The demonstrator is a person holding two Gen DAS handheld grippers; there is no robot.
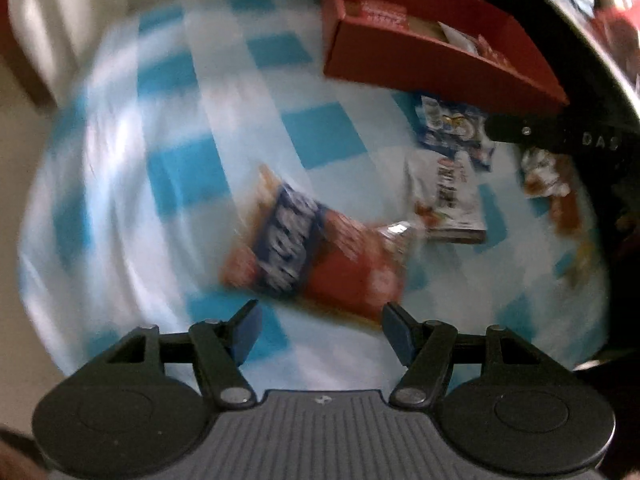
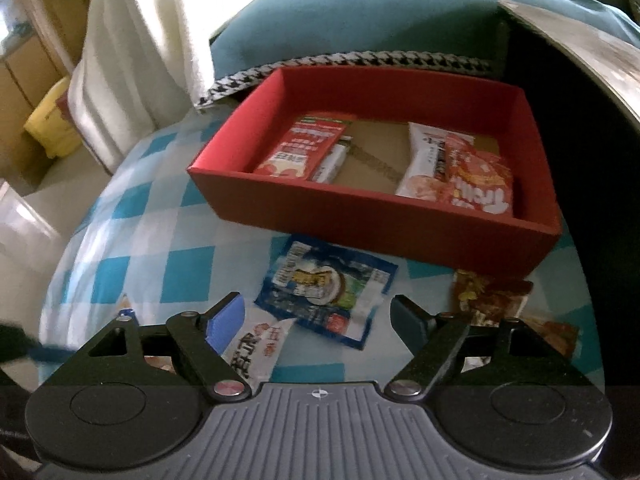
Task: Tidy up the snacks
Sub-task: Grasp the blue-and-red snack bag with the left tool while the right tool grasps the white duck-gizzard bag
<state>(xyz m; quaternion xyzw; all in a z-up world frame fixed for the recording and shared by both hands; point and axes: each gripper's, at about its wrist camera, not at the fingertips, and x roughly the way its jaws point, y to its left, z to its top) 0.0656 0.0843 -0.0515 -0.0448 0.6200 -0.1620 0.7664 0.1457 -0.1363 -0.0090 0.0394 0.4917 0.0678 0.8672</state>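
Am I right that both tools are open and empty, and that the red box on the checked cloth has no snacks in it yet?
Not quite: the red box already holds several snack packets, as the right wrist view shows. Both tools, left and right, are indeed open and empty.

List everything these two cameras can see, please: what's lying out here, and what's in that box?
box: 1, red, far side of cloth
packets in box: at least 4, red and white, on box floor
blue packet: 1, blue-white, before box
orange-blue packet: 1, blurred, before left tool
white packet: 1, beside blue packet
brown packets: unclear count, right cloth edge
checked cloth: 1, blue-white
left tool: open
right tool: open
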